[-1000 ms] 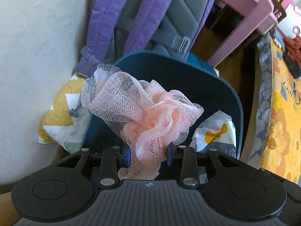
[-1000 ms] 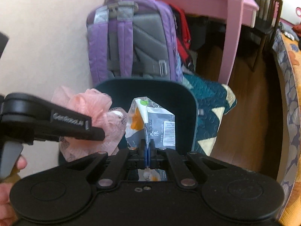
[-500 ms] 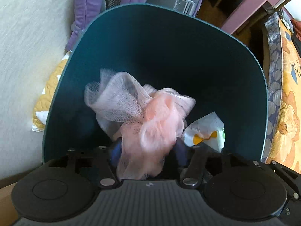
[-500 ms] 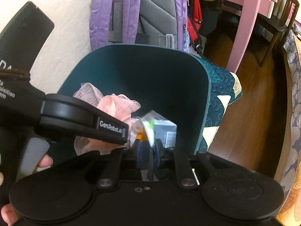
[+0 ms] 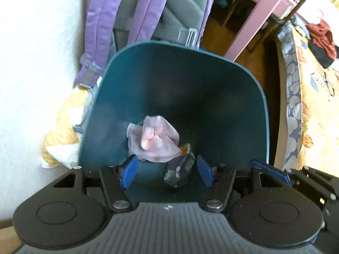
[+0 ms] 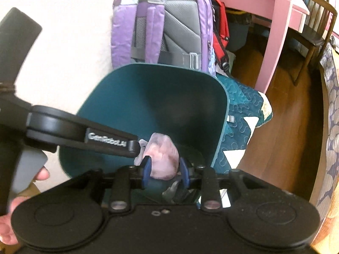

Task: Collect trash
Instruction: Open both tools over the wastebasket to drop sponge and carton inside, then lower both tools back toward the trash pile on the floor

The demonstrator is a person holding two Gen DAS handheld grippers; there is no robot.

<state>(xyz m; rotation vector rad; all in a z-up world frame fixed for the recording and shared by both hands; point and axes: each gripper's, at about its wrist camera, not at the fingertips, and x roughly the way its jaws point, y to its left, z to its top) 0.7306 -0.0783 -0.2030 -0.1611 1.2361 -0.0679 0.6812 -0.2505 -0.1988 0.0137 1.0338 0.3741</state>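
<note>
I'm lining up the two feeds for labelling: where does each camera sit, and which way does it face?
Left wrist: on the left tool, looking steeply down into the teal bin at the pink mesh pouf and wrapper; only its own open fingers show.
Right wrist: on the right tool, looking down into that bin from its right; the left tool's arm and a hand show.
Shared: bin, pouf, purple backpack, pink desk.

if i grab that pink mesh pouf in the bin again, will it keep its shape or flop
Likely floppy: the pink mesh pouf lies crumpled in loose folds at the bottom of the teal bin. Probably very light, since it is open netting. It may snag rather than slip.
</note>
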